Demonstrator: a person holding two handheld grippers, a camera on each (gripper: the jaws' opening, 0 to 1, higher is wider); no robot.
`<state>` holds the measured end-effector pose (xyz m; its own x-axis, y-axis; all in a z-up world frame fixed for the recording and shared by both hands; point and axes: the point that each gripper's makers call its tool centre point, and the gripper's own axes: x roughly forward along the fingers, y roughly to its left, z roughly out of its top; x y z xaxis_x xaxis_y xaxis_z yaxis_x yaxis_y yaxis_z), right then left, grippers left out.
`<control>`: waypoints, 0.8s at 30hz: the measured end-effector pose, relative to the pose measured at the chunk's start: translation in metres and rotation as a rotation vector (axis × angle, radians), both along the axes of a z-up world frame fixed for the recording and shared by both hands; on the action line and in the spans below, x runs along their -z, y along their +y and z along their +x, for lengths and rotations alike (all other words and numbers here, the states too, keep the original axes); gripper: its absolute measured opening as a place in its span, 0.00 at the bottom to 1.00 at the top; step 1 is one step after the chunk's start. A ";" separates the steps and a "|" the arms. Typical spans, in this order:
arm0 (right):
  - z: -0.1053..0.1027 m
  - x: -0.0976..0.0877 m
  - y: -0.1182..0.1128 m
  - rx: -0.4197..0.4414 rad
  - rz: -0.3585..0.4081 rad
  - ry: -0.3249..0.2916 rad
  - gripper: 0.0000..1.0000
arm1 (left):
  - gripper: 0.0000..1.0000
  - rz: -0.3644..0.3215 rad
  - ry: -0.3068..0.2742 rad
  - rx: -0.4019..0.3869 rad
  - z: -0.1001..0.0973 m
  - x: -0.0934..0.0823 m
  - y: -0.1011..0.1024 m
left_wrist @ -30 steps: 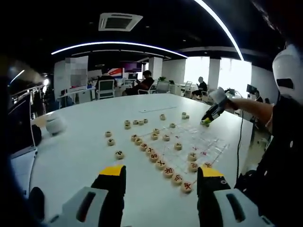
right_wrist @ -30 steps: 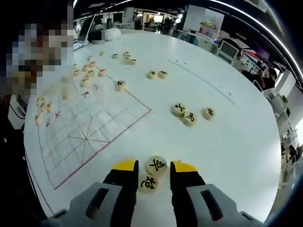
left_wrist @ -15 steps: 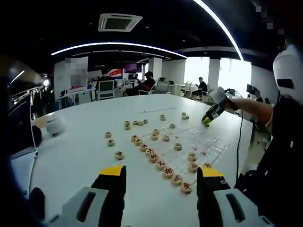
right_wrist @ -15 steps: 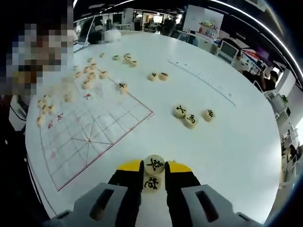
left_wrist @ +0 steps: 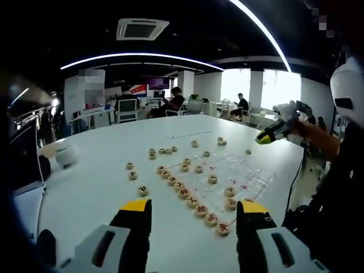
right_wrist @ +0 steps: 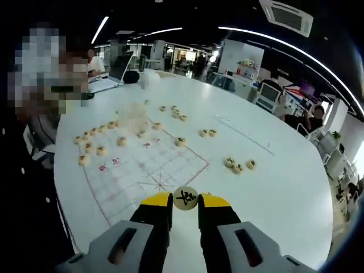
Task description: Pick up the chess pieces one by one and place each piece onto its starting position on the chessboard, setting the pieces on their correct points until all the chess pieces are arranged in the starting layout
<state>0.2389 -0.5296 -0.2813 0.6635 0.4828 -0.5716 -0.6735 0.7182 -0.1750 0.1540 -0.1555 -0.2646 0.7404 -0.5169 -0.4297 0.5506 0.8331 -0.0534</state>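
Note:
My right gripper [right_wrist: 185,202] is shut on a round wooden chess piece [right_wrist: 185,197] with a black character, held well above the white table. Below it lies the clear chessboard [right_wrist: 145,173] with red lines. Red-marked pieces [right_wrist: 94,149] stand along its far left side, and one black piece [right_wrist: 180,141] sits on the board. In the left gripper view the right gripper [left_wrist: 266,136] hangs high at the right, in a person's hand. My left gripper [left_wrist: 193,211] is open and holds nothing, short of a row of red pieces [left_wrist: 199,209] at the chessboard [left_wrist: 233,170].
Three loose black pieces [right_wrist: 239,166] lie right of the board and two more [right_wrist: 207,133] beyond it. Several pieces [left_wrist: 162,150] are scattered past the board, and one [left_wrist: 248,152] lies alone near its far corner. A person's dark sleeve [left_wrist: 335,205] is at the right.
The right gripper went from open around two pieces to shut on one, then rose high off the table with it. The other piece stayed on the table. My left gripper has kept still.

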 end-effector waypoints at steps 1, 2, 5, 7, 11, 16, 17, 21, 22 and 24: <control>-0.005 -0.002 0.000 0.003 0.006 -0.017 0.20 | 0.61 0.002 0.000 0.002 0.000 0.000 -0.001; -0.012 -0.005 0.000 0.016 0.021 -0.031 0.20 | 0.61 0.003 0.000 0.004 0.000 0.000 -0.001; -0.022 -0.008 0.001 0.035 0.050 -0.051 0.20 | 0.61 0.003 -0.002 0.007 0.001 -0.002 -0.003; -0.026 -0.008 0.003 0.035 0.052 -0.057 0.20 | 0.61 0.005 -0.003 0.010 0.001 -0.003 -0.003; -0.022 -0.006 0.011 0.009 0.048 -0.054 0.20 | 0.61 0.008 -0.005 0.013 0.001 -0.003 -0.004; -0.009 -0.004 0.034 -0.048 0.046 -0.045 0.20 | 0.61 0.003 -0.006 0.009 -0.001 -0.003 -0.006; -0.007 -0.004 0.038 -0.058 0.043 -0.046 0.20 | 0.61 0.003 -0.006 0.008 -0.002 -0.003 -0.006; 0.010 0.003 0.061 -0.127 0.024 -0.022 0.20 | 0.61 0.000 -0.005 -0.004 -0.003 -0.001 -0.002; 0.015 0.007 0.066 -0.141 0.015 -0.011 0.20 | 0.61 -0.002 -0.004 -0.007 -0.003 -0.001 -0.001; 0.023 0.014 0.077 -0.180 -0.014 -0.001 0.20 | 0.61 -0.004 -0.003 -0.012 -0.004 0.000 0.000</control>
<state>0.2616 -0.4529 -0.2948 0.5675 0.5858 -0.5786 -0.7907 0.5838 -0.1845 0.1504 -0.1554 -0.2642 0.7476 -0.5101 -0.4253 0.5410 0.8392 -0.0555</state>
